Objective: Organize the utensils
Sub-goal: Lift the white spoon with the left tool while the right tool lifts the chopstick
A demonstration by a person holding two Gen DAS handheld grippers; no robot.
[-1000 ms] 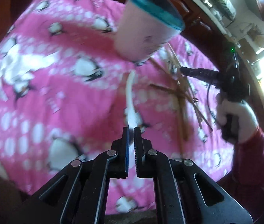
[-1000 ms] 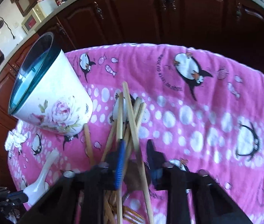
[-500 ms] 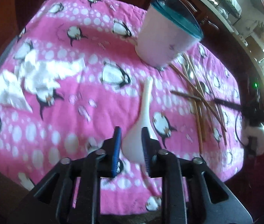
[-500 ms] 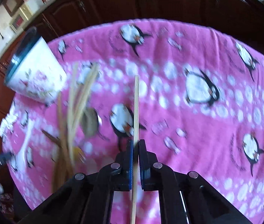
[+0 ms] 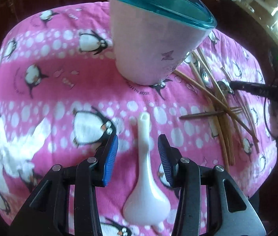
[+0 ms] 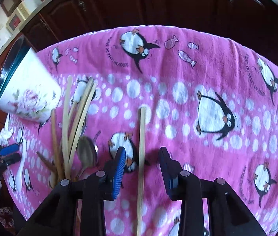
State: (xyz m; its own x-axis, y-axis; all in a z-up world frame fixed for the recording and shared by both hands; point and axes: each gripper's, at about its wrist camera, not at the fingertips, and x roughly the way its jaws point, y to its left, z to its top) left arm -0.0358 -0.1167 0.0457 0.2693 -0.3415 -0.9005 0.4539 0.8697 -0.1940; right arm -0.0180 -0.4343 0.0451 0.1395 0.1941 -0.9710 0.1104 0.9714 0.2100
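Both tools have just been opening. One second ago the left tool point(image 5: 137, 144) was pinched on the handle of the white soup spoon point(image 5: 145, 179); now its blue pads point(image 5: 110, 157) stand apart and the spoon lies loose between them, touching neither pad. Half a second ago the right tool point(image 6: 142, 164) was squeezed tight on one light wooden chopstick point(image 6: 141, 157); now its pads have let go too, and the stick lies flat on the cloth between them, apart from both.

On the table lies a pink cloth with penguins point(image 6: 197, 74). At the far left of it stands a big white cup with pink flowers and a blue-green rim point(image 6: 29, 96). In the left wrist view the same cup point(image 5: 154, 39) is far from the tool, just past the tip of the spoon handle. I cannot see inside the cup.

The spoon points its handle away toward the cup, and its bowl is near, low between the arms of the left tool.

The lone chopstick points far and near, straight down the middle of the right tool. To its left is a loose pile of more chopsticks point(image 6: 74, 122) with a metal spoon point(image 6: 87, 151) lying in it, close by the cup. A metal fork point(image 5: 235, 110) shows in that pile in the left wrist view.

Some crumpled white tissue point(image 5: 7, 157) lies on the left side of the cloth.
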